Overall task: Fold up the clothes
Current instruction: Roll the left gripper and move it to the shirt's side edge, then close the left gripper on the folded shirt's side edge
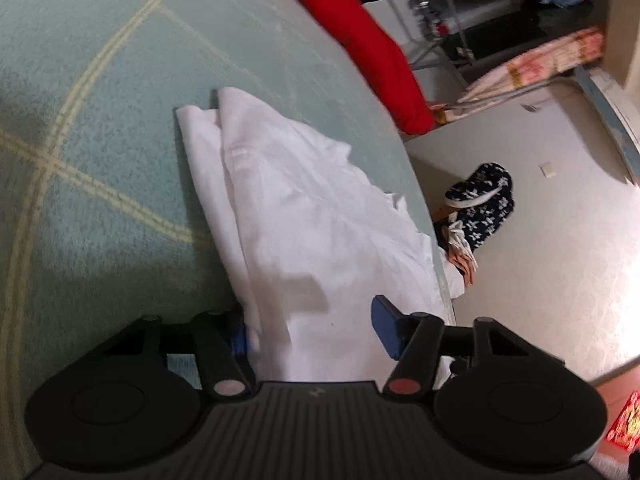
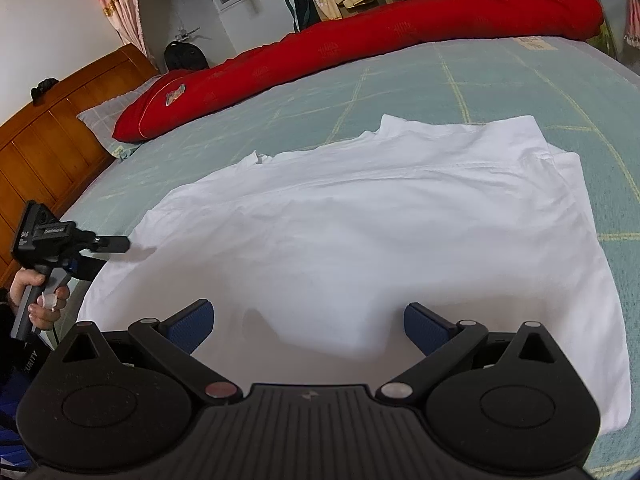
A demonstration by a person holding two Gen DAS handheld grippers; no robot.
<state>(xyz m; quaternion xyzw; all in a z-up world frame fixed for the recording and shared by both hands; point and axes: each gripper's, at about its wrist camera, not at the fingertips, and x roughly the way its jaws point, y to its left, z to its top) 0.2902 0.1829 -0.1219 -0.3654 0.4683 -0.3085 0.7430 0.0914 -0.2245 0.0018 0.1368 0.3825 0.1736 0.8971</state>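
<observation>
The white shirt (image 2: 360, 232) lies spread on the bed (image 2: 480, 80), near its front edge, partly folded: one side is doubled over, forming a layered strip along the far right edge in the right wrist view. The fabric is thin, matte and lightly creased.

The bed cover is pale green, with a fine nap and a grid of thin yellow lines. A long red bolster (image 2: 380, 36) (smooth cloth, cylindrical, with a faint woven pattern) lies across the far side of the bed. The headboard (image 2: 52, 148) is orange-brown panelled wood.

The left gripper (image 1: 316, 328) sits at one end of the shirt. Its jaws stand at a middling gap, with cloth between the blue ribbed pads (image 1: 384, 328); whether the pads press on the cloth cannot be told. A hand (image 2: 36, 296) grips its handle.

The right gripper (image 2: 308, 326) hovers over the near edge of the shirt, jaws wide apart, holding nothing.

On the pale floor (image 1: 560, 240) beside the bed lie dark blue patterned slippers (image 1: 480, 204).

No container holding anything can be made out.
</observation>
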